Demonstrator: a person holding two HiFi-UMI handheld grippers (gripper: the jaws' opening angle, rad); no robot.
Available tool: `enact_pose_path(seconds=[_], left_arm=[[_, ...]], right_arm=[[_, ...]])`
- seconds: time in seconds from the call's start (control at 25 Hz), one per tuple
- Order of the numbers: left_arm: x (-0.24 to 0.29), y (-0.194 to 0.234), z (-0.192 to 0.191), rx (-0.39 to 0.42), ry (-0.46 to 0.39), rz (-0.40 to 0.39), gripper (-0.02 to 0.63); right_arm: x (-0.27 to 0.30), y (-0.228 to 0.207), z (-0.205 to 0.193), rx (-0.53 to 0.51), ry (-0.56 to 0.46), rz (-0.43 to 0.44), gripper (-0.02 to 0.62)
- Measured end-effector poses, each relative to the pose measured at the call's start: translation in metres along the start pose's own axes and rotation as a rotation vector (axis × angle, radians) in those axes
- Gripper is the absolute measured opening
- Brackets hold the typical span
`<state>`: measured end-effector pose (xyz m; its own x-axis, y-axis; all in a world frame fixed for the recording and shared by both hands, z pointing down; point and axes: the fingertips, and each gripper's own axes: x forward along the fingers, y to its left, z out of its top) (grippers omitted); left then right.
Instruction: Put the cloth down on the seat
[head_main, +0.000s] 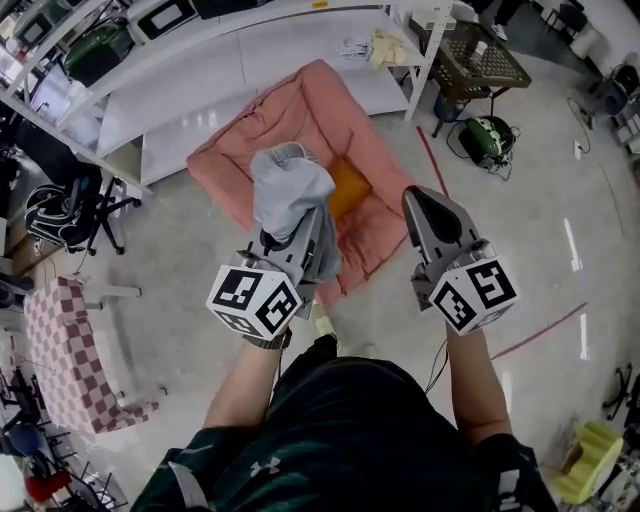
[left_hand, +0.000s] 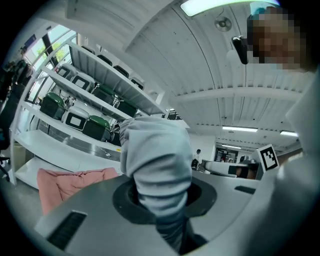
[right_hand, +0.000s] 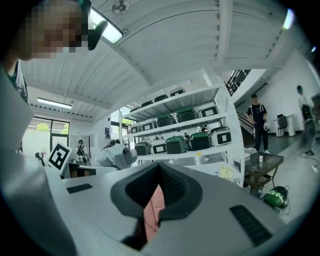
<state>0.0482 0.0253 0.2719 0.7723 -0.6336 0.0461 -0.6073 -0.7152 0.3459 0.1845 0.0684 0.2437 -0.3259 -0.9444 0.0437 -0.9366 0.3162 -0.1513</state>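
A red-and-white checkered chair (head_main: 60, 350) is seen at lower left; a mesh table (head_main: 480, 55) and a green appliance (head_main: 487, 138) are placed upper right.

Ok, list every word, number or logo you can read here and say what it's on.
No readable words or numbers anywhere.
Shirt: white brand emblem, no letters.
Left gripper and right gripper cubes: square marker patterns, not text.
Shelf appliances: panels too small to read.

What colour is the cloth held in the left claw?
Light grey cloth; clearest in the left gripper view.
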Motion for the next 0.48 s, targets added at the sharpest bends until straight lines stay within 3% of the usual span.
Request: enact_pose_path(seconds=[0.24, 0.48], left_arm=[[0.037, 0.050, -0.019, -0.007, 0.039, -0.031, 0.083], [0.059, 0.098, -0.035, -0.011, 0.053, 0.012, 0.084]], right_arm=[[0.061, 0.001, -0.014, -0.009, 0.032, -0.034, 0.005], [0.104, -0.007, -0.036, 0.026, 0.058, -0.044, 0.005]])
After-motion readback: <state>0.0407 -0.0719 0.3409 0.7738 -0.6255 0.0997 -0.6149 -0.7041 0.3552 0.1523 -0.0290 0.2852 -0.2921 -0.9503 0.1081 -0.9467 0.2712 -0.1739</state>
